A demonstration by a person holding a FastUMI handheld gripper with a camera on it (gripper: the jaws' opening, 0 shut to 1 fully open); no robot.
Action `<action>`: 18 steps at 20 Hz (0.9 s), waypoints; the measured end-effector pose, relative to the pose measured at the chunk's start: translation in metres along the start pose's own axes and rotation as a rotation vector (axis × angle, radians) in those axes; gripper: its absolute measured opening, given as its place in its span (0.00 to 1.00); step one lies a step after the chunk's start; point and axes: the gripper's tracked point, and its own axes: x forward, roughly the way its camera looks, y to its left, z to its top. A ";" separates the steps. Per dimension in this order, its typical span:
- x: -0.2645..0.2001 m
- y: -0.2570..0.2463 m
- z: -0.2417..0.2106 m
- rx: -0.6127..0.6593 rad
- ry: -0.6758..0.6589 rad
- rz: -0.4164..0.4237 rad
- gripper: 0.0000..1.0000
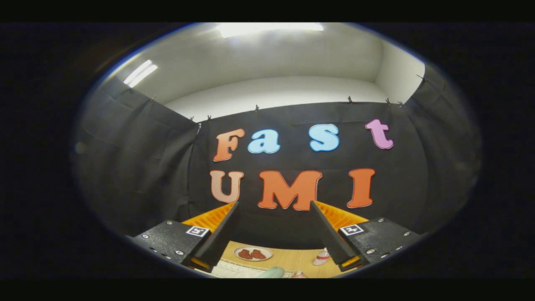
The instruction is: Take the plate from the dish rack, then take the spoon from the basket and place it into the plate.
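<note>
My gripper (274, 203) is open, held high above the table, and nothing sits between its fingers. Far below, between the fingers, lies a white slatted rack or basket (235, 269) on the wooden table (292, 259). A pale green rounded thing (271, 272) stands at its near right edge; I cannot tell whether it is the plate or the spoon. Most of the rack is cut off below.
A small white plate with two red-brown pieces of food (253, 253) lies beyond the rack. A small white bottle with a red band (322, 257) stands to the right, close to the right finger. The black cloth wall rises behind the table.
</note>
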 end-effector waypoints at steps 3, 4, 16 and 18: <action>0.000 -0.008 -0.012 0.003 0.038 -0.023 0.98; 0.000 -0.009 -0.016 0.009 0.051 -0.026 0.98; -0.002 -0.038 -0.153 0.125 0.593 -0.104 0.98; 0.000 -0.037 -0.171 0.097 0.668 -0.097 0.98</action>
